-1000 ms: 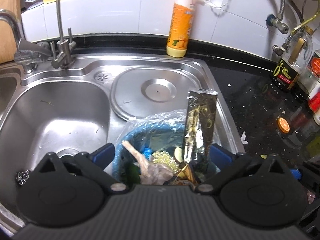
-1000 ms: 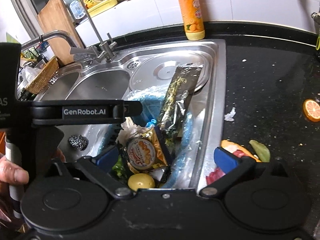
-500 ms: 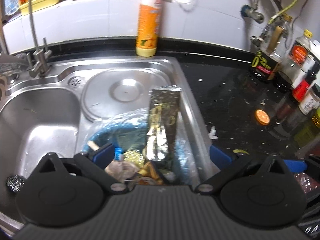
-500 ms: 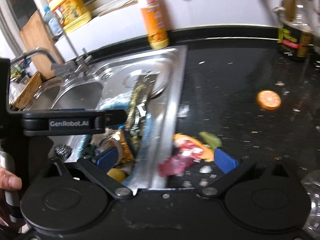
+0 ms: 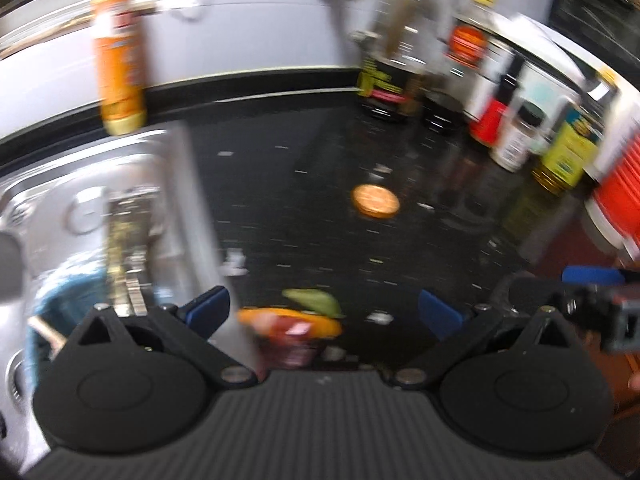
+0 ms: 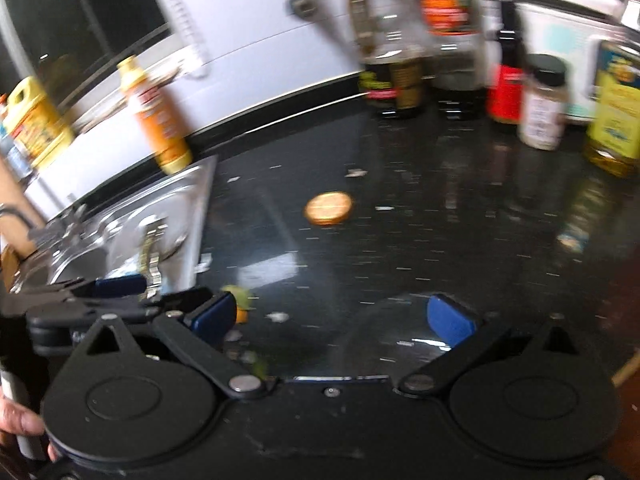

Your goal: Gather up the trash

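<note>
My left gripper (image 5: 322, 312) and right gripper (image 6: 332, 316) both gape, grasping nothing. Soft peel scraps (image 5: 296, 322) (blurred) lie between the left fingers on the glossy black counter (image 5: 304, 200); farther, a round orange slice (image 5: 375, 200).

No text, brand or number can be read in either view, as both are smeared by motion blur. Printed labels are seen on the orange bottle (image 5: 119, 54) beside the sink and on the bottles and jars (image 6: 452, 52) lined along the back of the dark surface (image 6: 400, 240), but their lettering is reduced to illegible coloured patches.
</note>
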The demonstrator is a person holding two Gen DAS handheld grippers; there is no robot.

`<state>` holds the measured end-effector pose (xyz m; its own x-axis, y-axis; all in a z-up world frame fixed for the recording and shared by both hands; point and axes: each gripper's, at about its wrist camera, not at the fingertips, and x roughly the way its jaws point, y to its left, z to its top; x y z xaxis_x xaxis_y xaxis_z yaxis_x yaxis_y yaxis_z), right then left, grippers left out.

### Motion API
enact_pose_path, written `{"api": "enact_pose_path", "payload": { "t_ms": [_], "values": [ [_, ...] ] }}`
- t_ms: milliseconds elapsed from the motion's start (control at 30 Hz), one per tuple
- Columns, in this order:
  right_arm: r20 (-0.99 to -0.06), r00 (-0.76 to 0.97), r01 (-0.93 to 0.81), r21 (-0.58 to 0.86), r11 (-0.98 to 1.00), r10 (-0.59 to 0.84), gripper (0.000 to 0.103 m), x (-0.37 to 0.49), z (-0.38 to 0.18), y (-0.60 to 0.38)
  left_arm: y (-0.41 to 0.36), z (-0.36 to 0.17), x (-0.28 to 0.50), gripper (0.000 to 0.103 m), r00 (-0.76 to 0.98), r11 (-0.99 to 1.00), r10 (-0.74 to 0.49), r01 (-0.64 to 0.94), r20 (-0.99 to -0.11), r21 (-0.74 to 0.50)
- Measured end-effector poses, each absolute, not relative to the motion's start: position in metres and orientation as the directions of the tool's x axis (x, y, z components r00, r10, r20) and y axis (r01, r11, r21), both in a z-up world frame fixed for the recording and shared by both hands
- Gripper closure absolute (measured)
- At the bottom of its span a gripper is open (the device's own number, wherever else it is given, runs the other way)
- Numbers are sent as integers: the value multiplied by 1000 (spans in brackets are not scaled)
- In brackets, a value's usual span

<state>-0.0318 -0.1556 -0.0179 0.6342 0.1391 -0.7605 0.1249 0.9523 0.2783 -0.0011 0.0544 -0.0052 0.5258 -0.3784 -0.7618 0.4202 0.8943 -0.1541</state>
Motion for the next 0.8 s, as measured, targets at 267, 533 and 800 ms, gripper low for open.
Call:
{"api": "enact_pose_path", "payload": {
  "t_ms": [267,533,800],
  "values": [
    [-789,608,344,362,866,88,3,-71,-38,-236,-5,-10,-24,0,453,822,-444,549,-773,-151],
    [-823,548,377,402,834,149,32,-93,-67,-261,-41,-17,-34,2,388,776,-469,610,-793,-161],
    [-799,561,309,444,841,215,64,-94,-72,-262,-57,-22,-40,28,337,762,-481,617,-809,-196]
  ]
}}
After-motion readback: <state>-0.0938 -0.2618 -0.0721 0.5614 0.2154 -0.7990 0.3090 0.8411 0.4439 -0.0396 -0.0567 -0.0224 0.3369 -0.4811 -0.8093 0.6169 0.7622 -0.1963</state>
